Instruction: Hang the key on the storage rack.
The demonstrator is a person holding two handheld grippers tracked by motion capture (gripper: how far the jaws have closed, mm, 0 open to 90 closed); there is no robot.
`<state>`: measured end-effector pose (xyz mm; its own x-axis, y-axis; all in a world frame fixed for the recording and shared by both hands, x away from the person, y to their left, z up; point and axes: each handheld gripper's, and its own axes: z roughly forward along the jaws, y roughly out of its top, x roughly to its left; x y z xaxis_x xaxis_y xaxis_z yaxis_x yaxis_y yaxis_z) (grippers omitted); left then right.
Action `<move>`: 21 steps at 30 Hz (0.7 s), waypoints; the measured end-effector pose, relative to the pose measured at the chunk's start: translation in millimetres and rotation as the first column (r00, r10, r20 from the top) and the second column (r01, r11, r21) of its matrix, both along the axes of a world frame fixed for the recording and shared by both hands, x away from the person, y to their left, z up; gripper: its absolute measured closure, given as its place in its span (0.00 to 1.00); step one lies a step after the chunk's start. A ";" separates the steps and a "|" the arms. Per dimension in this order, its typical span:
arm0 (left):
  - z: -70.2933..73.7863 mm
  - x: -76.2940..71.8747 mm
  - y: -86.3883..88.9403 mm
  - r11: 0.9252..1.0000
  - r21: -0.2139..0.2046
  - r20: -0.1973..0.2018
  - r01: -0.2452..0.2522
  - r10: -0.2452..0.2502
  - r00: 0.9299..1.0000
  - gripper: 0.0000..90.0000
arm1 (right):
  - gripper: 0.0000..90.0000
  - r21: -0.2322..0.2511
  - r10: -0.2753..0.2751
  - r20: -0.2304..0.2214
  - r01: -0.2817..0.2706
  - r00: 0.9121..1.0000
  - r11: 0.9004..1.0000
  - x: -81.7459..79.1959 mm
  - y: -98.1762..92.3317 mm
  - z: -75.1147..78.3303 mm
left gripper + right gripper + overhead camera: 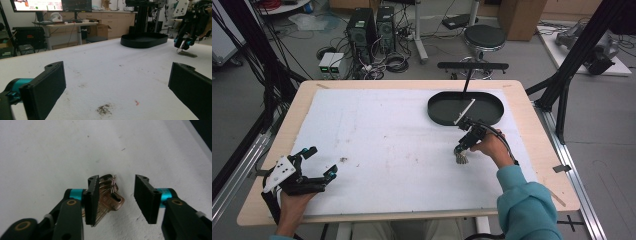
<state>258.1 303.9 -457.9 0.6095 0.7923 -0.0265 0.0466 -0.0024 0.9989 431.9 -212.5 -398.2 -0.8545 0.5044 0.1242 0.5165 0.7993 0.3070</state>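
A bunch of brass-coloured keys [107, 197] on a wire ring lies on the white table cover [387, 135], right of centre. My right gripper [117, 183] points down over the keys, which sit between its jaws. The left pad rests against the keys and the right pad stands a gap away, so the jaws are open. In the high view the keys [461, 158] show just under the right gripper [460, 151]. My left gripper [322, 161] rests at the front left corner, wide open with nothing between its fingers. From the left gripper [117, 75] the right gripper [183, 43] is seen far off.
A black oval tray [437, 107] stands at the back right of the table with a white stick [464, 111] in it. A small dirt spot [343, 160] marks the cover near the left gripper. Beyond the table stand a stool [484, 37] and computer towers [372, 27].
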 end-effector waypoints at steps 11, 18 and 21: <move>0.1 0.1 -0.2 1.000 0.002 0.000 0.001 -0.001 1.000 0.02 | 0.84 -0.013 -0.003 -0.028 0.003 1.000 1.000 1.3 0.6 -2.0; 0.1 0.0 -0.3 1.000 0.001 -0.001 0.000 0.000 1.000 0.02 | 0.90 -0.017 -0.005 -0.030 0.005 1.000 1.000 1.2 0.7 -1.8; 0.1 0.0 -0.2 1.000 0.004 0.000 0.002 -0.002 1.000 0.02 | 0.92 -0.019 0.000 -0.028 -0.001 1.000 1.000 1.2 0.9 -1.7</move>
